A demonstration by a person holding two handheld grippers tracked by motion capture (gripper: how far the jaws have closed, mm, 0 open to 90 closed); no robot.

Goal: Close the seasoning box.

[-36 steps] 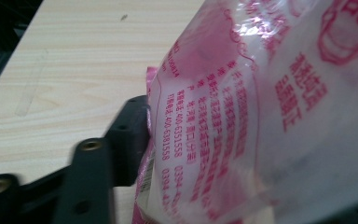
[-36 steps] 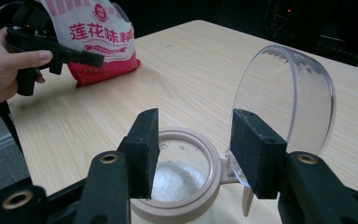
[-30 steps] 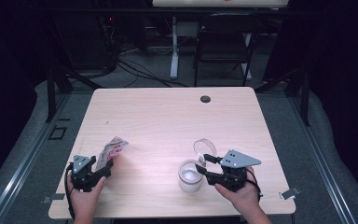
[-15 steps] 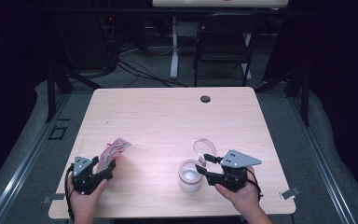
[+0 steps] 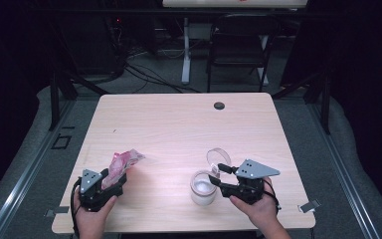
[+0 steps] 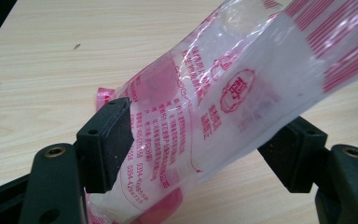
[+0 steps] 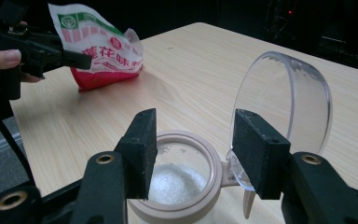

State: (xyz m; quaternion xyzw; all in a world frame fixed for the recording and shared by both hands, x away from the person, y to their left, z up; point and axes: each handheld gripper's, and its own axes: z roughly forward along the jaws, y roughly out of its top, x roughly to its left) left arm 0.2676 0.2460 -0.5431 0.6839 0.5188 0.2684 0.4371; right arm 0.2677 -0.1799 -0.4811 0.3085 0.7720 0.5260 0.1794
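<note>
Plastic bag [image 6: 223, 107] clamped in left gripper [image 6: 200, 149]; right gripper [image 7: 193, 154] wide, empty.

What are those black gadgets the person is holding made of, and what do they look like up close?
Each hand-held black tool, left and right, has two black arms with brass-coloured screw holes, ending in blocky matte pads. A grey three-cornered plate tops each, and a thin black cable trails back. No sleeves show.

Both grippers black: left gripper [image 5: 113, 180] and right gripper [image 5: 220, 175] have square foam-padded jaws, brass screws at jaw bases, grey triangular plates, black cables trailing.
</note>
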